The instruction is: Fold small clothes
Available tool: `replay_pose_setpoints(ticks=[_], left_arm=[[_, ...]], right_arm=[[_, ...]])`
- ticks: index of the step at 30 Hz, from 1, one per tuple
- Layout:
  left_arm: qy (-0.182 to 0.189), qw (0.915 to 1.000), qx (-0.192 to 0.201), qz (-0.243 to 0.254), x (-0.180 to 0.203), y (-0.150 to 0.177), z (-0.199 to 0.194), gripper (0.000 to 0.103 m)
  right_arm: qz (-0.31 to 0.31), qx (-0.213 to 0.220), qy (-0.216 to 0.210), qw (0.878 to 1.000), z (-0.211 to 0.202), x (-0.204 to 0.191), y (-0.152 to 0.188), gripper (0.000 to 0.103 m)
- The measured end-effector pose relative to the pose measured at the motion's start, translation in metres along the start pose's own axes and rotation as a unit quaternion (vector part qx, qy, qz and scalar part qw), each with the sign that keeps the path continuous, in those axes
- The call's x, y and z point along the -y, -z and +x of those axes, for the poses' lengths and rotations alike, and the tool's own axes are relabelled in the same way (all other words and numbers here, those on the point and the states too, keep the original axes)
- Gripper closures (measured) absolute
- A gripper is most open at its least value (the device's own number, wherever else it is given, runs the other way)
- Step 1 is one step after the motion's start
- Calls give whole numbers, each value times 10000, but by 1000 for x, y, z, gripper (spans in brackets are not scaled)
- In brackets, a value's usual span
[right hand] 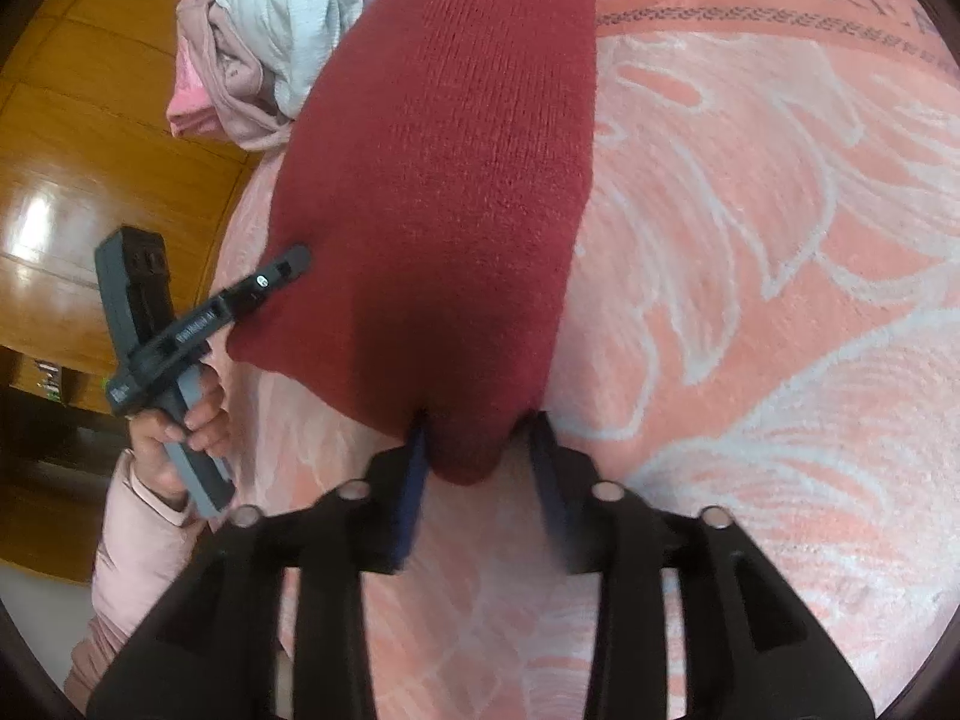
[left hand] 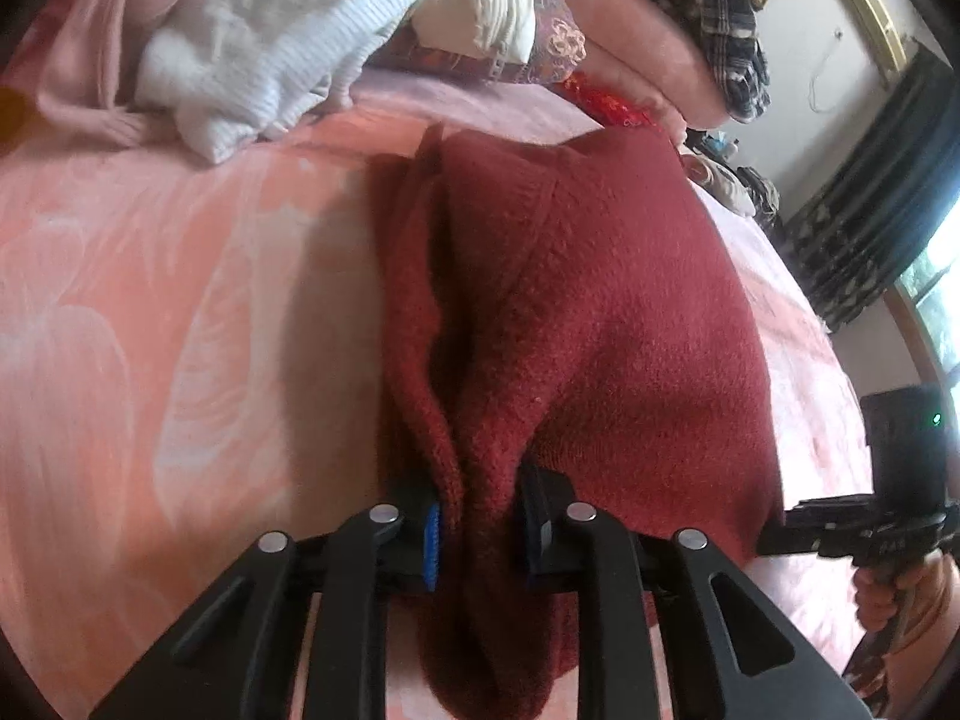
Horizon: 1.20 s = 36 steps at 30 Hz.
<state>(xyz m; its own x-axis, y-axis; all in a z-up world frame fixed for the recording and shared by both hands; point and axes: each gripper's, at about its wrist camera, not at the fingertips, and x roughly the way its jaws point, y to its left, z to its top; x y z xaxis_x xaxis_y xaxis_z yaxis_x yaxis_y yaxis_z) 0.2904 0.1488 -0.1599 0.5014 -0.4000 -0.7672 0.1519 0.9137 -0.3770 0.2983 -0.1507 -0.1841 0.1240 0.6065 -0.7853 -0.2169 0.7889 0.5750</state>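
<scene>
Pink floral bedspread (right hand: 750, 300) under everything. Red knit sweater (left hand: 600, 312) lies on it, between my two grippers. Pile of white and pink clothes (left hand: 240, 48) at the far edge, well apart. My left gripper (left hand: 480, 534) is pinched on a bunched sweater edge. My right gripper (right hand: 480, 450) has a sweater corner between its fingers, clamped on it.

Dark red knit garment (right hand: 444, 180); pink-and-white floral bedspread (right hand: 750, 300).
</scene>
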Motion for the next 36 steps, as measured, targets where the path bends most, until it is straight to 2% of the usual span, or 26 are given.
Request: replay_pose_setpoints(ticks=[2,3,4,5,6,9,12,13,14,16,17,19,21,24,27,28,29,31,34,36], left_arm=[[-67,10000,49,13,4,0,-7,68],[-99,9999,72,13,6,2,-11,64],[-156,9999,56,2,7,3,-14,45],[-301,9995,28,-34,8,4,-18,20],[-477,9988,58,-55,9,6,-23,14],[-426,9991,25,13,9,10,-28,14],[-302,9994,-179,-47,6,17,-22,15],[-335,9993,-193,-14,7,19,-20,20],[-406,9990,-191,60,8,20,-17,43],[-321,9993,-200,28,9,18,-12,63],[-255,9995,-156,-38,9,15,-12,69],[-341,9993,-102,80,13,12,-11,72],[-398,9989,-199,161,12,15,0,71],[-342,9994,-97,22,9,18,4,67],[-406,9990,-164,49,9,15,-2,49],[-446,9988,-175,59,10,14,-5,41],[-458,9988,-149,61,10,12,-10,36],[-408,9992,-22,3,10,4,-21,29],[-271,9992,217,-177,10,-17,-32,24],[-225,9991,314,-199,14,-39,-31,22]], right_arm=[[-40,55,-48,10000,-6,-2,-1,52],[-84,101,-46,9999,-10,-2,0,49],[-107,115,-47,9999,-12,0,1,44],[-113,127,-49,9998,-14,1,1,41],[-98,144,-48,9998,-15,1,-1,41],[11,77,-150,9999,-13,10,1,43],[216,-22,-415,9989,-4,15,0,60],[313,-28,-606,9977,-1,17,0,72],[307,3,-609,9977,-1,15,-2,76],[138,80,-610,9980,-5,9,0,80],[67,124,-557,9983,-8,8,2,82],[49,94,-350,9993,-5,10,6,84],[125,-84,-260,9995,2,21,14,85],[-109,-147,-58,9998,3,12,15,83],[-382,-200,182,9989,-5,-3,13,71],[-465,-196,269,9984,-9,-6,12,61],[-559,-165,375,9976,-14,-9,11,55],[-720,-88,551,9958,-26,-14,8,54],[-736,72,665,9950,-42,-12,-2,45],[-830,122,972,9917,-45,-13,-10,45]])
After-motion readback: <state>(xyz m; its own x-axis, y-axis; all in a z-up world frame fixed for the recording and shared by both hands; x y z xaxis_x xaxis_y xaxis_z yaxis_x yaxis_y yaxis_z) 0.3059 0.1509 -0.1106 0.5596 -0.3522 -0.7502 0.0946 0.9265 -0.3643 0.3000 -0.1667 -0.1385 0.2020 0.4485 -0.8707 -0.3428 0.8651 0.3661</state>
